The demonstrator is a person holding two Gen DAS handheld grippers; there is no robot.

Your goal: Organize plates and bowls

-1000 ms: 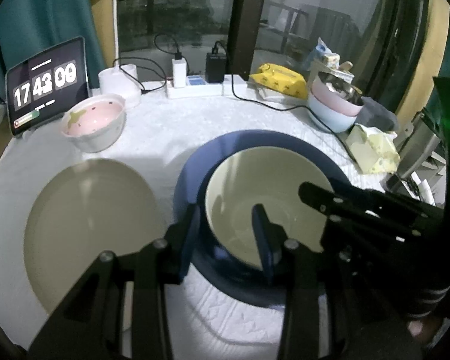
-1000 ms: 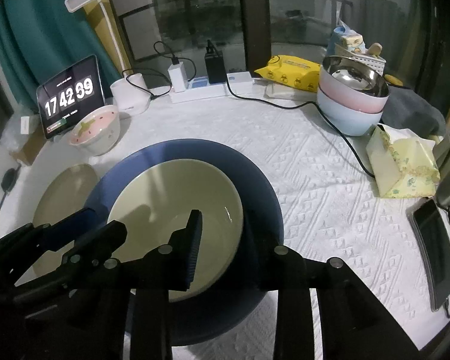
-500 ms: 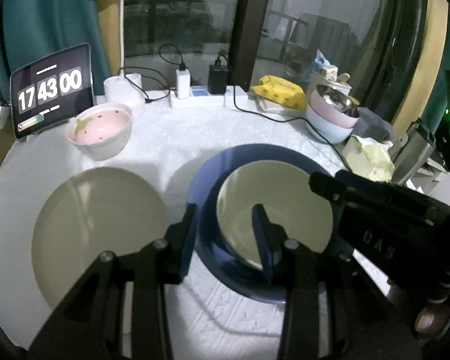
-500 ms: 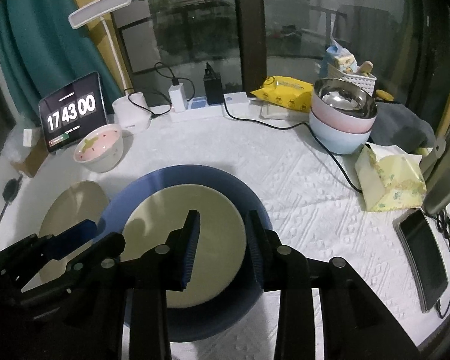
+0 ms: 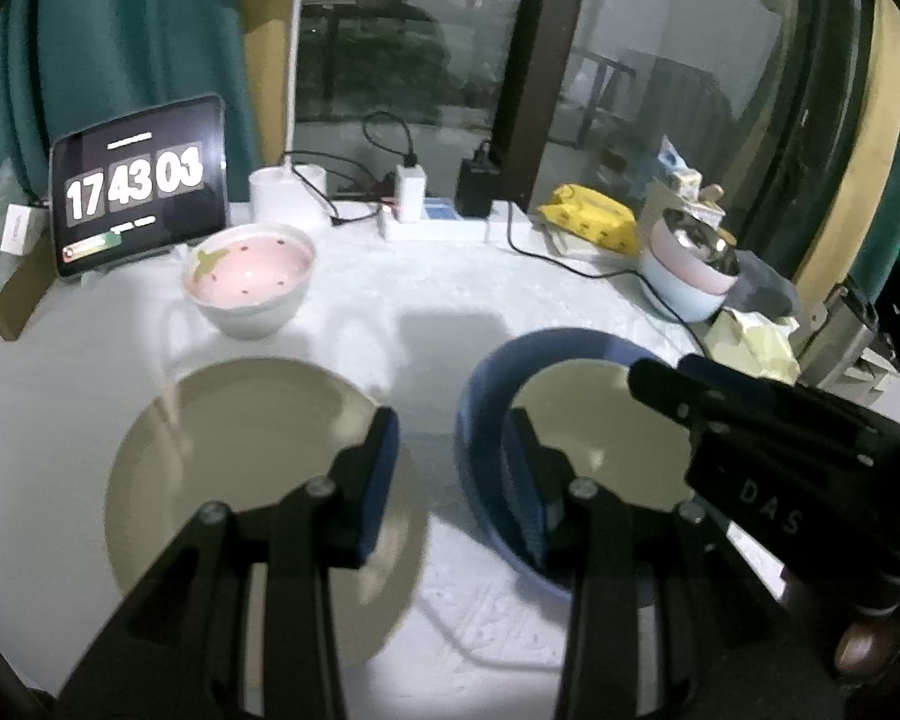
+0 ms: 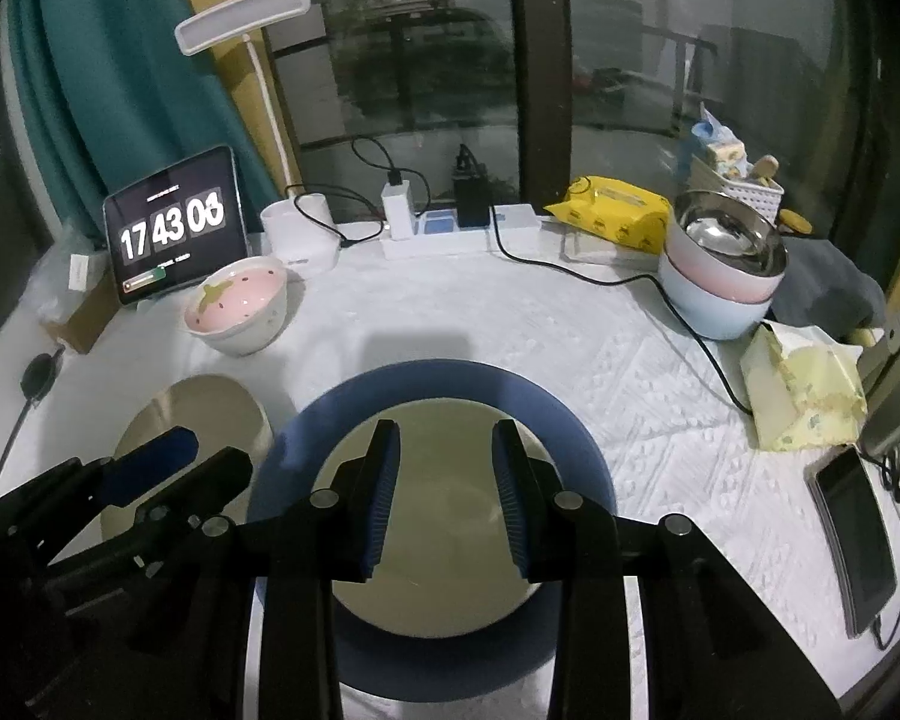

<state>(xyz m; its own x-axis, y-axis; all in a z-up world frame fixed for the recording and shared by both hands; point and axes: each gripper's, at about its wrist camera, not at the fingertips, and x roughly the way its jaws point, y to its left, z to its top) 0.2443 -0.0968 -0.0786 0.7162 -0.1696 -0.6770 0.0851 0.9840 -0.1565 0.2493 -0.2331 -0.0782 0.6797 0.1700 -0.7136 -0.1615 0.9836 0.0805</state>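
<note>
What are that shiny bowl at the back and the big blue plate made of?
The shiny bowl looks like polished steel: its inside mirrors the room. The blue plate has a matte, even colour with little glare, which suggests glazed ceramic or melamine; the look alone cannot settle it.

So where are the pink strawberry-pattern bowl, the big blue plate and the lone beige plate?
Pink strawberry-pattern bowl (image 6: 240, 300), right wrist view, inner wall.
Big blue plate (image 6: 450, 378), right wrist view, far rim.
Lone beige plate (image 5: 240, 420), left wrist view, flat centre.
</note>
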